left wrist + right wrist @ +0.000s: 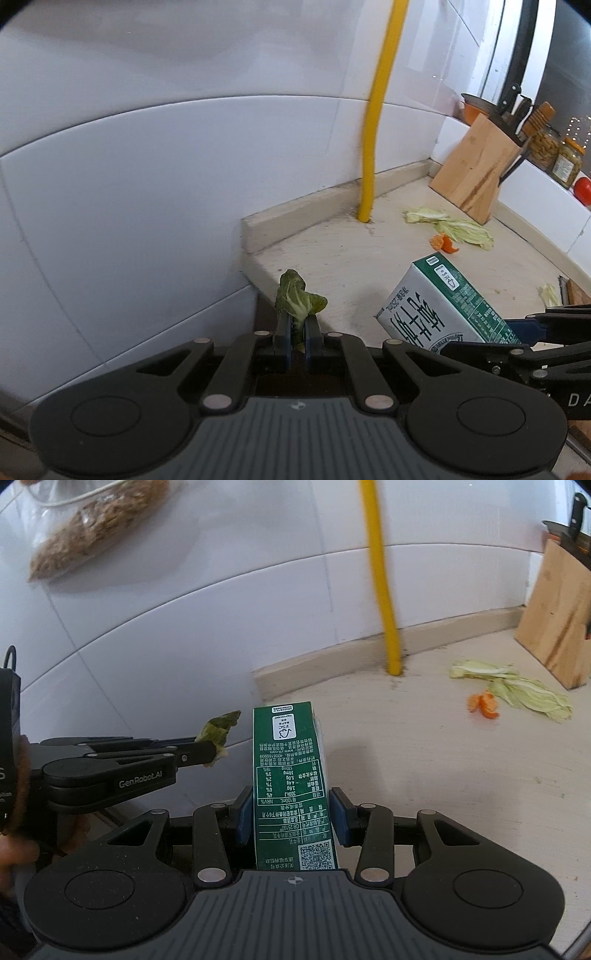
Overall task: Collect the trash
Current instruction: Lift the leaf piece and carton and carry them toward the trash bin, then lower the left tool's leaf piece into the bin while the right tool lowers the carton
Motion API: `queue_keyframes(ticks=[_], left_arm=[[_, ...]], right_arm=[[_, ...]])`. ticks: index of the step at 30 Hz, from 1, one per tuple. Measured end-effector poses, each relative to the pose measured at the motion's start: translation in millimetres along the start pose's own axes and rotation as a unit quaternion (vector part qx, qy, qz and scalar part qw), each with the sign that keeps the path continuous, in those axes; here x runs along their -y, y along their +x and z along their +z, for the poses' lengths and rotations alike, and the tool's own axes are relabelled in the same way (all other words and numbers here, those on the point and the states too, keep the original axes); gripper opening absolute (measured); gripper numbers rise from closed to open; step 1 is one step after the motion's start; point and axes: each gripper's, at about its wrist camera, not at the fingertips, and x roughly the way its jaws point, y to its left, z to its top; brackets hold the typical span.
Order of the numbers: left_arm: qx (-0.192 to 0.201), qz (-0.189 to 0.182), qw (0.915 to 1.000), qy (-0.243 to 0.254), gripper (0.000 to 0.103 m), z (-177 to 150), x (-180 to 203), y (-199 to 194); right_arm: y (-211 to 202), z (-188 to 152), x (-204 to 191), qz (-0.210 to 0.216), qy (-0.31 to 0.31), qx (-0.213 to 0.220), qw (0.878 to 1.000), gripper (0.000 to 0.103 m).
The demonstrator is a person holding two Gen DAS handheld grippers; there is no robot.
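Note:
My left gripper [297, 325] is shut on a wilted green leaf [297, 295], held up over the countertop's left end; the same leaf [218, 729] shows at the left in the right wrist view. My right gripper [291, 808] is shut on a green and white carton [286, 775], its blue pads pressing both sides. That carton [443, 306] appears tilted at the right of the left wrist view. Pale cabbage leaves [517, 690] and an orange peel [482, 705] lie on the counter far right, apart from both grippers.
A yellow pipe [373, 147] rises from the beige countertop [424, 757] by the white tiled wall. A wooden knife block [476, 170] stands at the back right, with jars [554, 155] behind it. A bag of brown bits [92, 528] hangs top left.

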Motion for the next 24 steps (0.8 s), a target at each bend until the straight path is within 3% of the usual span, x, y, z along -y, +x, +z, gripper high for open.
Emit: queue_keyframes(ticks=[10,24], left_arm=[[0.007,0.005,0.9998,-0.019,0.004,-13,-24,-13],[-0.020,0.033,0.9977,-0.056,0.004,-37,-60,-18]], right_arm=[[9,-4,-29,0.011,-0.016,-0.014,1.000,0.050],[40,-11,-61,0.027,-0.026,-0.045,0.998,0.050]])
